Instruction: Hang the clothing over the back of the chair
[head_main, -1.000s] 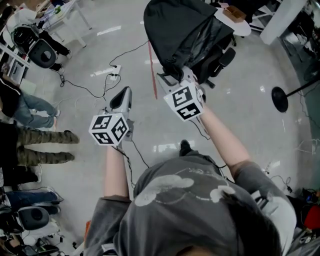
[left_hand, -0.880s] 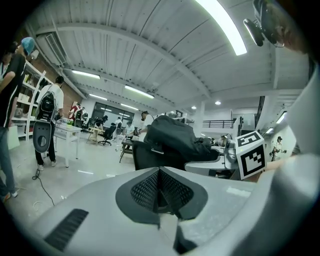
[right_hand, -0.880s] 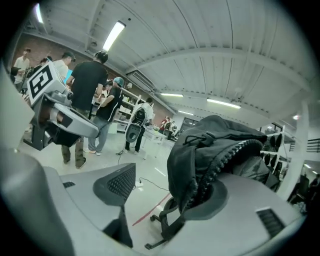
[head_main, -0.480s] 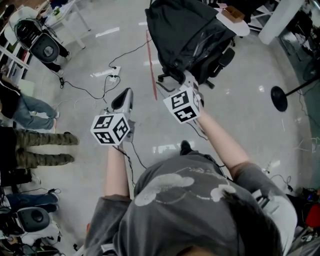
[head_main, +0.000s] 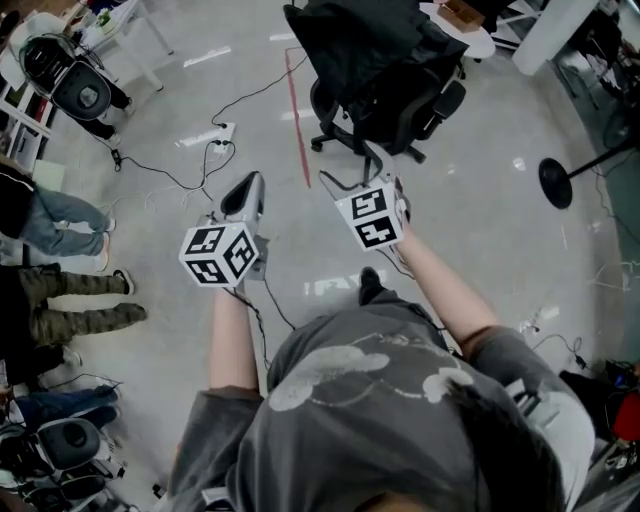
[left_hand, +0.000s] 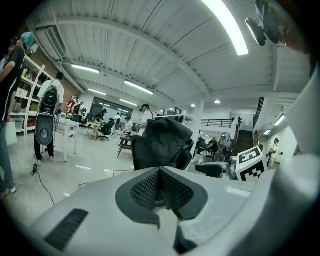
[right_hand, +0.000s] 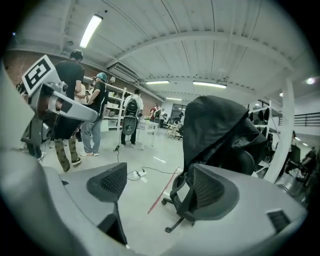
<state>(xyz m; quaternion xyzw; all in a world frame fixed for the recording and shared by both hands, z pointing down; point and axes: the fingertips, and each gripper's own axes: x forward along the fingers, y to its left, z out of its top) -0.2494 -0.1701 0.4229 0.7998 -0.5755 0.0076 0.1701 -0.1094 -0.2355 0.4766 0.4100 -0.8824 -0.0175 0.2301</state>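
Note:
Black clothing (head_main: 360, 45) lies draped over the back of a black office chair (head_main: 420, 105) at the top of the head view. My right gripper (head_main: 352, 172) hangs short of the chair, apart from the cloth. Its jaws are opening and nothing is between them. In the right gripper view the right gripper (right_hand: 160, 192) frames bare floor, with the draped clothing (right_hand: 215, 130) and the chair's wheeled base (right_hand: 177, 205) beyond. My left gripper (head_main: 245, 195) is held further left, shut and empty. The left gripper (left_hand: 159, 185) has its pads together, and the clothing (left_hand: 162, 142) shows ahead of it.
A power strip (head_main: 222, 135) with cables and a red floor line (head_main: 297, 110) lie left of the chair. People stand at the left edge (head_main: 50, 220). A black stand base (head_main: 555, 185) sits on the right, and a white table (head_main: 470, 35) stands behind the chair.
My right gripper has come away from the clothing's lower edge, sinking toward me, and its jaws have spread wide. The clothing stays on the chair. The left gripper has kept still.

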